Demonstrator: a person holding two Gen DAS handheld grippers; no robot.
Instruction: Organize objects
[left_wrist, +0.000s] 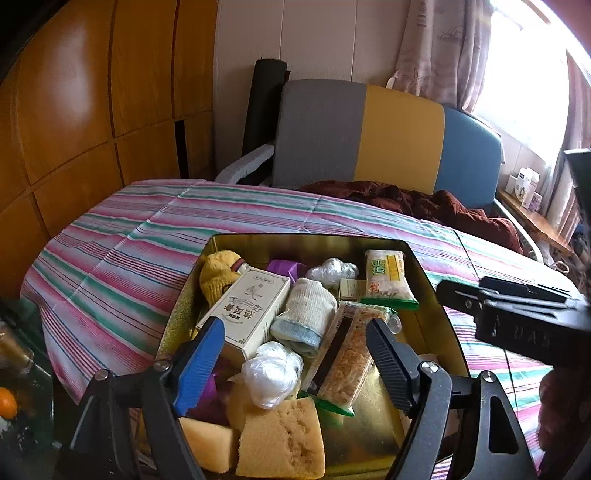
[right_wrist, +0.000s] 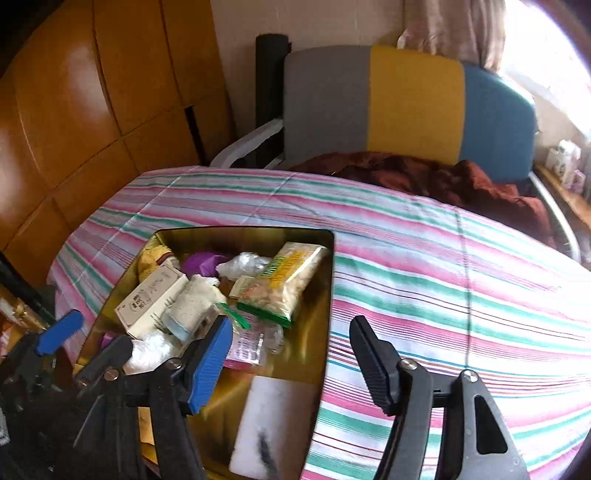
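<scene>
Striped cloth covers the surface (right_wrist: 424, 258), and low in both frames sits the gold tin (left_wrist: 424, 280), crowded with sponges, a cream box (left_wrist: 251, 314), a rolled sock and snack packets. Left gripper (left_wrist: 295, 354) hangs over the tin, fingers apart, nothing clamped; right gripper (right_wrist: 291, 354) likewise empty, straddling the tin's right wall. Judgement: lift clear without snagging contents. Beyond: chair (left_wrist: 369, 129), wood panels, curtain.
</scene>
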